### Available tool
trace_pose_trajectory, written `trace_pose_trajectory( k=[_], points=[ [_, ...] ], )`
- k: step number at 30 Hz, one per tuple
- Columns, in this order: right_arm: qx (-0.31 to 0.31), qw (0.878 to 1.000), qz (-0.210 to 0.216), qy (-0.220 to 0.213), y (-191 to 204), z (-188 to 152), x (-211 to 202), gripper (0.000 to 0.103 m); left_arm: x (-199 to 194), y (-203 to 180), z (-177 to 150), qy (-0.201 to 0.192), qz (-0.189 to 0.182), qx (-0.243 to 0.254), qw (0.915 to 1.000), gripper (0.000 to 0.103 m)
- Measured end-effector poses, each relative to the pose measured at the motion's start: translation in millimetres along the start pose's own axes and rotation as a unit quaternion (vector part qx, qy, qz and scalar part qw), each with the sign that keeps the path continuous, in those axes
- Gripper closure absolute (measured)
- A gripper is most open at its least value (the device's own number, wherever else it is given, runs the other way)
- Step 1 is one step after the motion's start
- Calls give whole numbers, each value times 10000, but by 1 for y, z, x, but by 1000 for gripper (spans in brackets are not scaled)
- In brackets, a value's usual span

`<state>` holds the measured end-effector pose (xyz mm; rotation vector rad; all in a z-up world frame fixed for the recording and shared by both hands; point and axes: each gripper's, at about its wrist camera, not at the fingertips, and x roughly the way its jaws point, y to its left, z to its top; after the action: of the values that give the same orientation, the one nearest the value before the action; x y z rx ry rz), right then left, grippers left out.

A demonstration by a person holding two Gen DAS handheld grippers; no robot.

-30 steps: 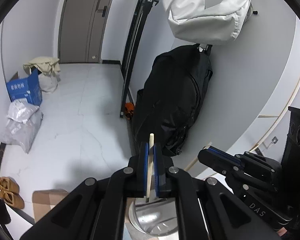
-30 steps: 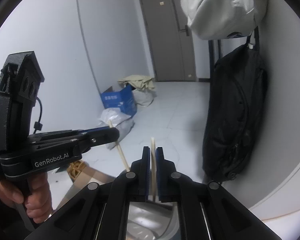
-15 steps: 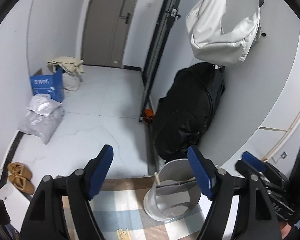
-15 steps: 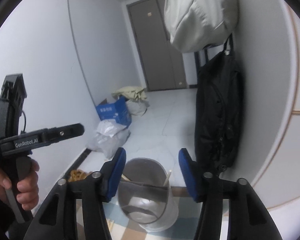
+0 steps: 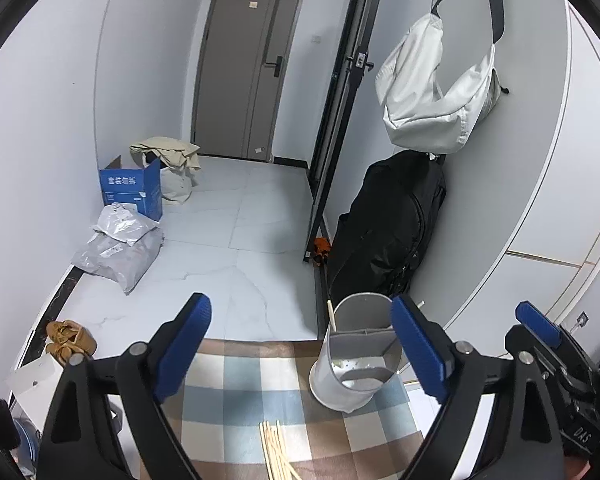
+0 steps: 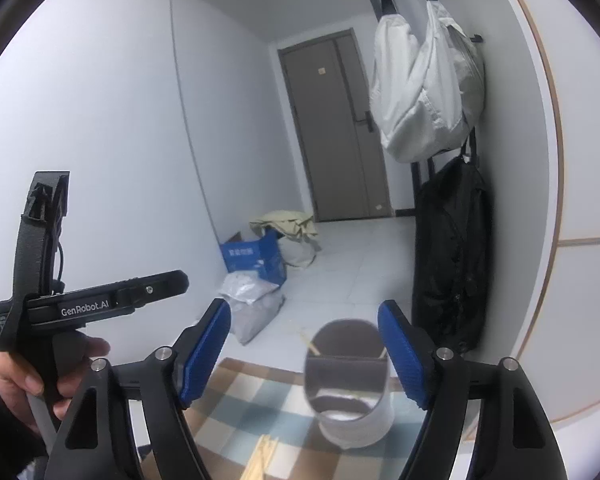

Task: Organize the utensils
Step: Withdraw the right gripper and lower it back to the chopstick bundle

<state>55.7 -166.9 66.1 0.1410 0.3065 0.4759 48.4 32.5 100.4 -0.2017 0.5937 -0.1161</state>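
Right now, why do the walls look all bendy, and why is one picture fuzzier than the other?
Left wrist view: the fisheye lens bows the door frame and dark corners ring the picture, but the chopsticks on the checked cloth look sharp. Right wrist view: same bending, and the metal holder and chopsticks look smeared and soft, while the far door stays clearer.

Both wrist cameras look forward and slightly down, sharing the holder (image 5: 356, 354) (image 6: 348, 380), apparently near, and the door (image 5: 252, 64) (image 6: 332, 128).
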Motion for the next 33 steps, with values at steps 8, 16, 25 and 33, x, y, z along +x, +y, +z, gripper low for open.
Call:
trace_pose_trajectory(
  k=[8, 16, 25, 33],
  points=[
    [-7, 10000, 5, 98, 22, -38, -15, 16, -8, 10, -35, -91, 222, -48, 9997, 5],
    [-24, 9989, 2, 479, 30, -85, -12, 7, 3, 24, -75, -43, 419, 12, 9991, 5],
    [-96, 9860, 21, 1665, 31, -129, 33, 8, 26, 62, -100, 287, 677, -241, 9970, 5],
    [-193, 9534, 387, 2985, 36, -160, 96, 46, 31, 104, -104, 751, 932, -850, 9892, 5]
  ],
)
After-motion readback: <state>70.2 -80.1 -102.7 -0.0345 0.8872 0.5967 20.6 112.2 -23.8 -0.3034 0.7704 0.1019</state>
